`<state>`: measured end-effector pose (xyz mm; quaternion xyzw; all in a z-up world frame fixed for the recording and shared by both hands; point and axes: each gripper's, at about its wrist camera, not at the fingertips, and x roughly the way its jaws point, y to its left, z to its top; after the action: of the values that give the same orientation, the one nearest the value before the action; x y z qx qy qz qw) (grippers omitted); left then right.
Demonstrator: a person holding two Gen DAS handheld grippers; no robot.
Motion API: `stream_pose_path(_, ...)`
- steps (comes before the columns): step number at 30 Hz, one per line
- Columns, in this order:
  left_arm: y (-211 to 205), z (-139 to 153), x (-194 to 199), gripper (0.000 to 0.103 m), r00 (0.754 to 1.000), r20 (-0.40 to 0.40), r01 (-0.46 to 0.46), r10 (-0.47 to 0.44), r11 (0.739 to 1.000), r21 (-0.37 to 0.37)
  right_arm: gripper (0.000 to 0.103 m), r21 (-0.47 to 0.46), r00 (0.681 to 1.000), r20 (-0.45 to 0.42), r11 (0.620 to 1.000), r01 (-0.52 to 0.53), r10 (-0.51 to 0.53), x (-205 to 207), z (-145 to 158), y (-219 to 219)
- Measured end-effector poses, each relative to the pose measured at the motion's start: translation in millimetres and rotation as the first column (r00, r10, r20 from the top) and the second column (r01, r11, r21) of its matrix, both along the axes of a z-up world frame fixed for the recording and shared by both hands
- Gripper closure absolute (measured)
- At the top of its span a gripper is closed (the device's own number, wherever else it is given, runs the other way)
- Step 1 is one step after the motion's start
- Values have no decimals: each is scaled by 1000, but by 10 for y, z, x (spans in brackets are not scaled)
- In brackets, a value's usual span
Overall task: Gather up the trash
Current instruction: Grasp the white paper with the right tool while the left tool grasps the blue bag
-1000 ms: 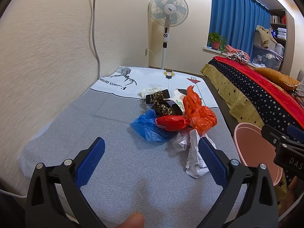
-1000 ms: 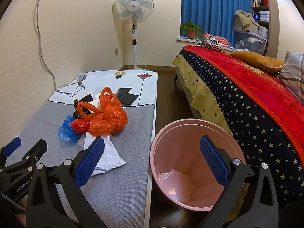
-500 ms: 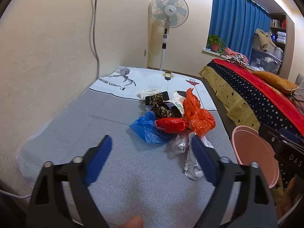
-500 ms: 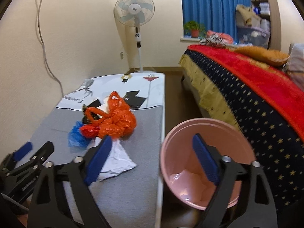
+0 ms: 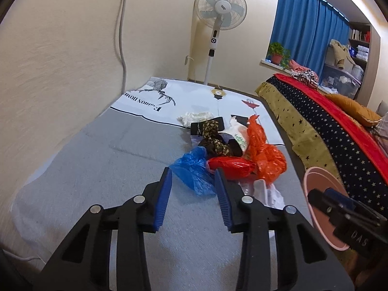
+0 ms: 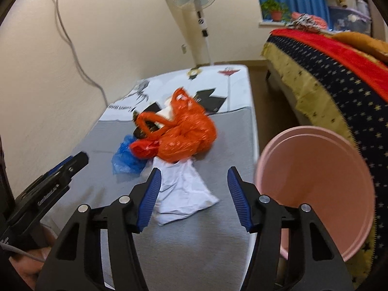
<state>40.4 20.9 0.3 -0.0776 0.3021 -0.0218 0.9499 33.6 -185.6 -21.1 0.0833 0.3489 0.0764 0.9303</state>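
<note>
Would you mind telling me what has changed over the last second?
Both grippers narrowed their jaws but hold nothing: the left gripper moved toward the blue bag, the right gripper swung left from the pink bin toward the white paper. The trash pile and bin stayed put.

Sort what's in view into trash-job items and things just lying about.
Job: blue plastic bag, red bag, orange bag, white crumpled paper, pink bin.
Lying about: standing fan, potted plant, orange pillow.
</note>
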Motion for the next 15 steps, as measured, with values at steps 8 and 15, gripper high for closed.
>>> stream_pose_path(8,40,-208,248,66,997,-70,-19,17,1000,-24,30,49,995,-88,998,-48,52,257,-273,106)
stream_pose_path(15,37,-372,432,66,992,-124,6,-13,998,-59,30,81,985,-130,991,-105,115,397,-390,195)
